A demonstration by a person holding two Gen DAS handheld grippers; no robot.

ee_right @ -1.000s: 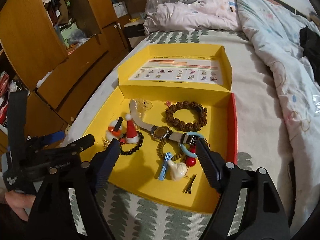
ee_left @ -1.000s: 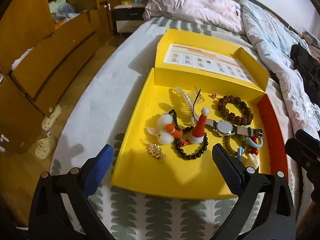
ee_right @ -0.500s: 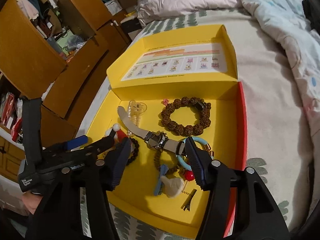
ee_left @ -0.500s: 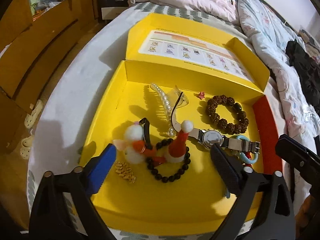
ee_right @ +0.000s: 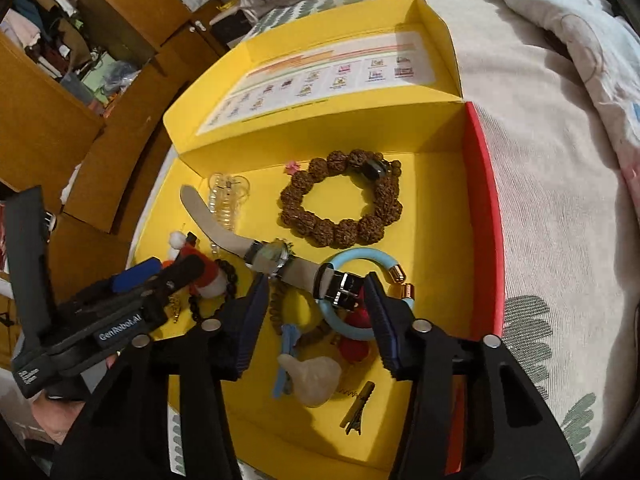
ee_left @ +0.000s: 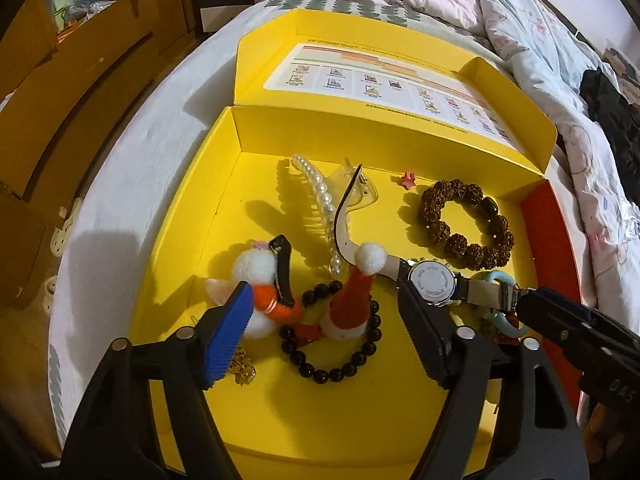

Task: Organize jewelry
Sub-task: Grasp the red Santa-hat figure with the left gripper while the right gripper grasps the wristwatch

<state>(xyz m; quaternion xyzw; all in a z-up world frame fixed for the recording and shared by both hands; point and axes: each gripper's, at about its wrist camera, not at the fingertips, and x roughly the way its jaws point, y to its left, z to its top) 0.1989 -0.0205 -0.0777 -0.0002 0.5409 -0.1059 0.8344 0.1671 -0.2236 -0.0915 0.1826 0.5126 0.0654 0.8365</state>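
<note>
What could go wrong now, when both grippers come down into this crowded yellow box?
1. The Santa hat clip lies on the black bead bracelet; the open left gripper straddles both and may drag them together.
2. The watch strap passes through the blue bangle between the open right gripper's fingers, so lifting one may pull the other.

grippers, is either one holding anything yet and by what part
Nothing is held. The left gripper is open above the Santa hat clip, and the right gripper is open around the watch strap's buckle end, not closed.
</note>
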